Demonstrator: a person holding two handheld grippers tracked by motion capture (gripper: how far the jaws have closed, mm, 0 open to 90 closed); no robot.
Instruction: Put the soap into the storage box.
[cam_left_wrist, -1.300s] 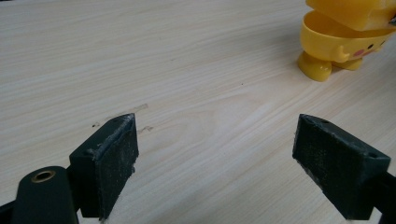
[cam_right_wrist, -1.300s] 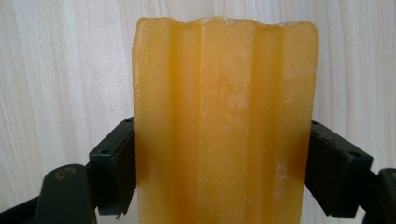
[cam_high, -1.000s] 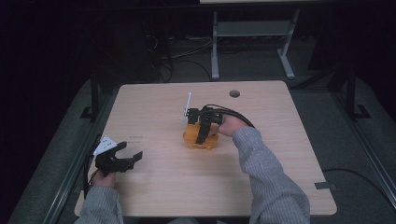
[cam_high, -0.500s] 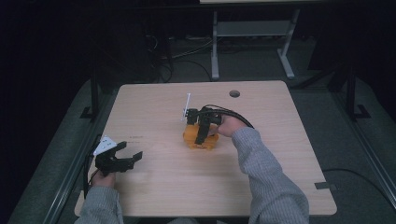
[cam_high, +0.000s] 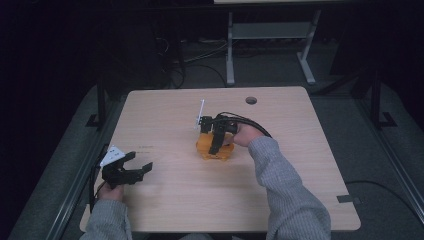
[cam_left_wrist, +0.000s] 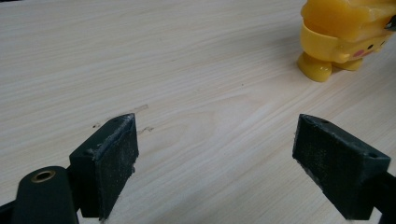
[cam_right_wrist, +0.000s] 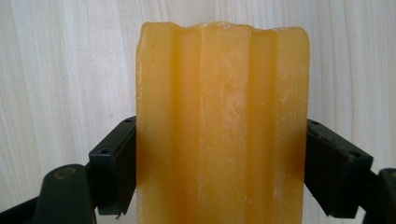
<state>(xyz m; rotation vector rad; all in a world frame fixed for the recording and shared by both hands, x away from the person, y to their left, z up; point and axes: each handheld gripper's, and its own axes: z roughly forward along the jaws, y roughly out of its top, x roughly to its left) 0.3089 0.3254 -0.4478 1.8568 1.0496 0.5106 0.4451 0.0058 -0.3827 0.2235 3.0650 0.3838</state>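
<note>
A yellow toy figure (cam_high: 223, 152) stands at the middle of the wooden table (cam_high: 300, 175). My right gripper (cam_high: 216, 141) reaches down on it from above and is shut on it. In the right gripper view the toy's ridged yellow body (cam_right_wrist: 222, 93) sits between the two jaws, which press on both of its sides. My left gripper (cam_high: 141, 161) rests near the table's front left, open, with nothing between its fingers (cam_left_wrist: 114, 154). In the left gripper view the toy (cam_left_wrist: 341, 37) stands far off at the upper right, with a pink cheek mark and a round foot.
A round cable hole (cam_high: 251, 100) lies near the table's far edge. A grey metal frame (cam_high: 270, 32) and loose cables (cam_high: 200, 55) are on the dark floor behind the table. A strip of dark tape (cam_high: 347, 198) marks the right front edge.
</note>
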